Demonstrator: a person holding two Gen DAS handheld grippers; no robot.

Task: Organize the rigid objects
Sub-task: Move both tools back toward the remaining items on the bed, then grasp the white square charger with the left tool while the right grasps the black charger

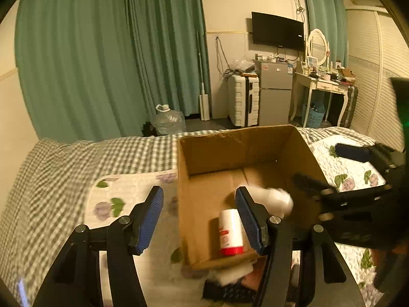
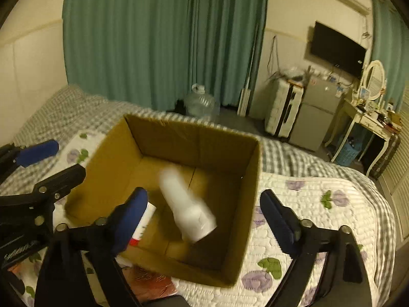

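White bottle [image 2: 186, 204] sits inside the open cardboard box [image 2: 196, 138], tilted, wide end toward the near wall, narrow end toward the far side. It's motion-blurred in both views, so whether it rests on the box floor or is mid-air can't be told. In the left wrist view the same bottle [image 1: 271, 197] shows as a pale smear just past the right finger of the left gripper.

Second item in the box: white cylinder with red cap [image 1: 230, 232], lying on the box floor against the near-left corner, red end toward the camera. From the right wrist view only a sliver of it [image 2: 143, 226] shows behind the right gripper's left finger.

Box [image 1: 230, 145] sits on the floral quilt [image 2: 319, 204], which lies over a checked bedsheet [image 1: 64, 168].

Right gripper [image 2: 204, 212]: jaws wide apart, nothing between the pads, poised over the near edge of the box, bottle just beyond the fingertips. Left gripper [image 1: 199, 215]: jaws also apart, empty, straddling the left wall of the box, with its right finger inside and left finger outside.

Loose items lie on the quilt by the box's near corner: something reddish-orange [image 2: 150, 284] and a dark flat object [image 1: 227, 293], both partly hidden.
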